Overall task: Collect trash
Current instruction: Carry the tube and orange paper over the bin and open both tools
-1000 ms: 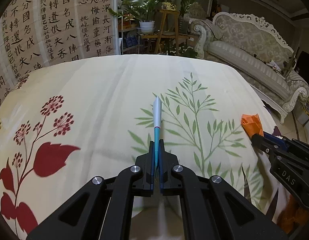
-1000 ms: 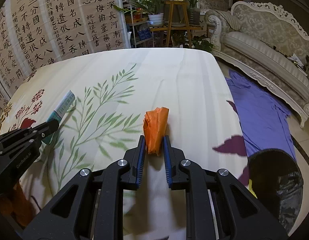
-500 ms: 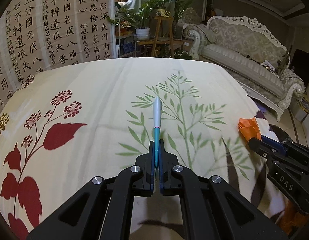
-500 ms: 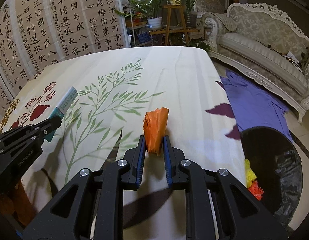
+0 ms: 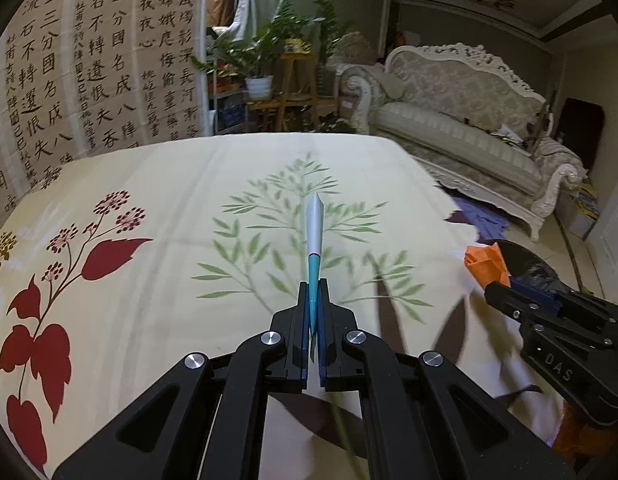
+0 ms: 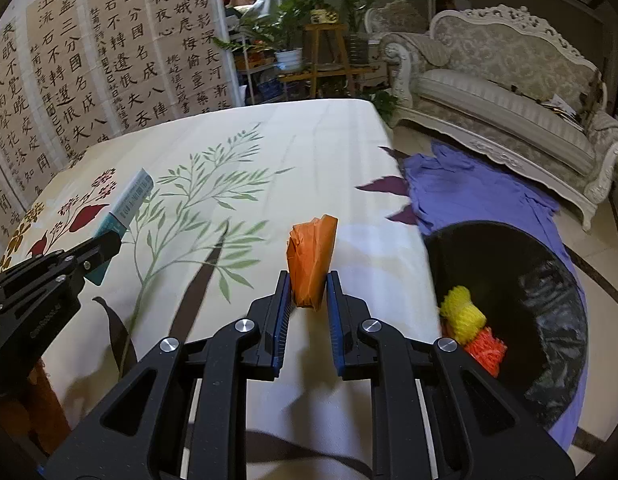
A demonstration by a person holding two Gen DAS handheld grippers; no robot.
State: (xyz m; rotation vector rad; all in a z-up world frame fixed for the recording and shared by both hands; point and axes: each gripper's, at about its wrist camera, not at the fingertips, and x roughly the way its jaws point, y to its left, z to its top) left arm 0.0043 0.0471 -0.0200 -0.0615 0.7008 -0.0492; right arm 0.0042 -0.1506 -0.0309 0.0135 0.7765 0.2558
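My left gripper [image 5: 314,292] is shut on a flat teal and silver wrapper [image 5: 315,232], held edge-on above the floral tablecloth [image 5: 169,264]. The wrapper also shows in the right wrist view [image 6: 127,202]. My right gripper [image 6: 307,280] is shut on a crumpled orange paper [image 6: 311,258], held above the cloth near its right edge. The paper shows in the left wrist view [image 5: 487,264] too. A black trash bin [image 6: 549,280] stands on the floor to the right, holding yellow [image 6: 463,312] and orange [image 6: 487,350] mesh balls.
A purple cloth [image 6: 481,196] lies on the floor beside the bin. A white sofa [image 6: 509,92] stands at the right, plants on wooden stands [image 6: 325,52] behind the table, and a calligraphy screen [image 6: 89,60] at the left.
Both grippers have moved right and up with their trash still held. The bin has come further into the right wrist view, showing the mesh balls inside.
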